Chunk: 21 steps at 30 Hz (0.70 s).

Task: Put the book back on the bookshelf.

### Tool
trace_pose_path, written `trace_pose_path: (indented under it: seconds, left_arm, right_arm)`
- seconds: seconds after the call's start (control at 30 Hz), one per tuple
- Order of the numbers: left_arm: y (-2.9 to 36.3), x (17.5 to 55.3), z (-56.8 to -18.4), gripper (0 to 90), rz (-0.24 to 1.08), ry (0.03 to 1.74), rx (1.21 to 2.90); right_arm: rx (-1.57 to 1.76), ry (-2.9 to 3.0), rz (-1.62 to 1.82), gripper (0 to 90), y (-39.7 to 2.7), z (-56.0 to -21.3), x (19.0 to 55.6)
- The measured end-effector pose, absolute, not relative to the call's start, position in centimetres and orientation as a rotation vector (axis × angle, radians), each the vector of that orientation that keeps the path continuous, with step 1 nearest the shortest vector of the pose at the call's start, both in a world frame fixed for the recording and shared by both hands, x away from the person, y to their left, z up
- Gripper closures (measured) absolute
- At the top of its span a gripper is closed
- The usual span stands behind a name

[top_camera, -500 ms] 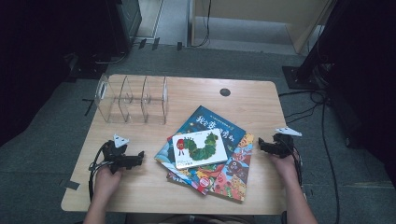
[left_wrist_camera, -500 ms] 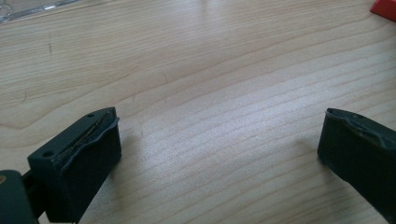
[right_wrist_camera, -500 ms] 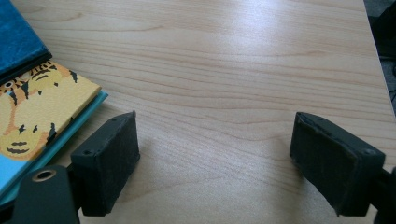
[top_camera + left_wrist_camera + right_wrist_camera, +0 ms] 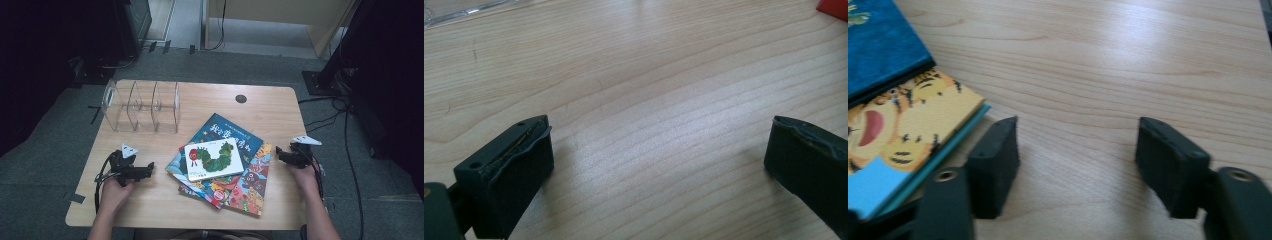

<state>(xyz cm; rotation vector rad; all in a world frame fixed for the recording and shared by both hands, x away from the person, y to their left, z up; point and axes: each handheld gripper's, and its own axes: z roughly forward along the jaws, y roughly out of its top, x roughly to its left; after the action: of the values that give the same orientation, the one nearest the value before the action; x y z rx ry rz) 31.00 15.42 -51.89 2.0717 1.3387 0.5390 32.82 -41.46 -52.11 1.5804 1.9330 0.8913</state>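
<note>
High view: book pile (image 4: 220, 165) mid-table, caterpillar book (image 4: 214, 159) on top | clear rack (image 4: 141, 106) beyond pile, empty | left gripper (image 4: 145, 170) wide open, holding nothing, left of pile | right gripper (image 4: 281, 154) open, empty, beside pile's right edge | step: approach; next likely needs right jaws closing on a book edge.

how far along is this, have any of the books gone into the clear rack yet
None yet. The clear rack stands with nothing in its slots, and the books lie stacked flat on the table. The left gripper and right gripper are open, holding nothing.
</note>
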Motion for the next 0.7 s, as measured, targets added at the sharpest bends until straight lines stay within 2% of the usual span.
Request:
trace_pose_path:
  seconds: [0.07, 0.1, 0.13, 0.23, 0.33, 0.37, 0.43, 0.57, 0.63, 0.7]
  left_arm:
    - [15.6, 30.8, -51.9, 0.0, 0.516, 1.274, 2.107]
    - [15.7, 30.6, -51.9, 0.0, 0.5, 1.236, 2.121]
    - [15.7, 30.6, -51.9, 1.8, 0.5, 1.236, 2.121]
    - [15.9, 30.5, -51.6, 25.2, 0.507, 1.202, 2.091]
    - [16.7, 30.6, -51.3, 35.4, 0.424, 1.208, 2.045]
    - [16.7, 30.6, -51.3, 37.0, 0.424, 1.208, 2.045]
    - [16.9, 30.9, -51.0, 38.1, 0.392, 1.217, 2.063]
    - [16.6, 31.2, -49.7, 43.4, 0.352, 1.155, 2.073]
    - [16.2, 31.3, -49.2, 50.7, 0.345, 1.128, 2.061]
    - [15.6, 31.6, -49.0, 54.5, 0.355, 1.093, 2.082]
  right_arm:
    - [1.567, 1.957, 0.896, 39.0, -41.1, -52.0, 32.8]
    - [1.543, 1.982, 0.913, 44.6, -40.7, -51.8, 32.7]
    - [1.543, 1.982, 0.913, 44.6, -40.7, -51.8, 32.7]
    - [1.52, 1.99, 0.973, 54.2, -40.2, -51.0, 32.2]
    - [1.534, 2.02, 1.058, 60.2, -39.9, -50.4, 31.9]
    - [1.534, 2.02, 1.058, 60.2, -39.9, -50.4, 31.9]
    - [1.54, 2.036, 1.108, 66.6, -39.2, -49.7, 31.4]
    - [1.501, 2.06, 1.101, 70.1, -38.3, -49.0, 31.0]
    - [1.474, 2.075, 1.143, 76.0, -37.2, -48.3, 30.5]
    - [1.43, 2.102, 1.153, 76.9, -36.5, -48.1, 30.2]
